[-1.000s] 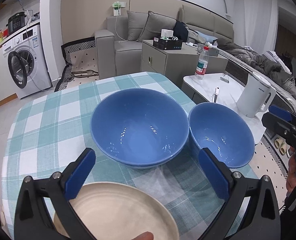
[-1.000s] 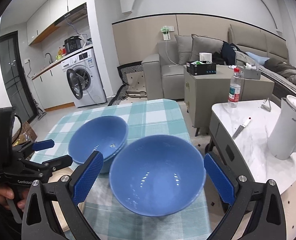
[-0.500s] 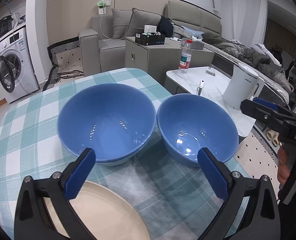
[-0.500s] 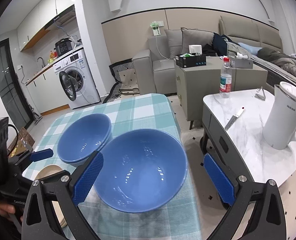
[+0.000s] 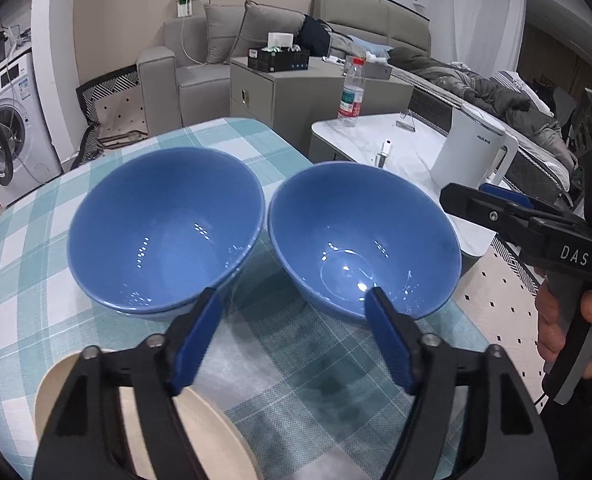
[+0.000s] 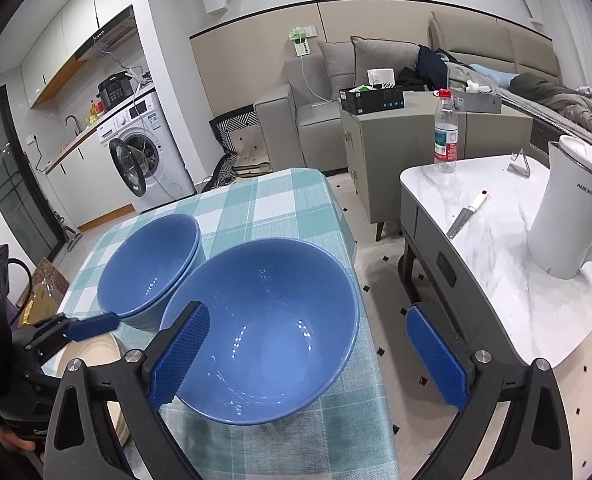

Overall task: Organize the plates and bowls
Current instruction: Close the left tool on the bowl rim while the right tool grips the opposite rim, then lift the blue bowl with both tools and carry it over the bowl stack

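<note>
A: Two blue glazed bowls side by side on the teal-and-white checked tablecloth (image 5: 36,248). The left bowl (image 5: 164,232) looks like two nested, a second rim showing below the first. The right bowl (image 5: 363,248) sits alone near the table's right edge, rims almost touching. A cream plate (image 5: 212,436) lies nearest, at the left.

B: Tongs?

A: Left gripper (image 5: 292,340) is closing, its blue pads partway in. Nothing lies between them but bare cloth, just short of the gap between the bowls. Right gripper (image 6: 307,360) is spread wide and grasps nothing; its left pad hangs over the right bowl's near-left rim, its right pad off the table over the floor.

B: Risks?

A: My judgement: the glaze is smooth and glossy, and the walls are steep and round, so a pinch on the rim could slip. The right bowl stands close to the edge, and a nudge from either gripper could send it over. The two grippers are converging on one spot and may collide. The cloth looks loose, so a dragged bowl could bunch it.

B: Pads?

A: Ribbed blue facing on black plastic fingers.
</note>
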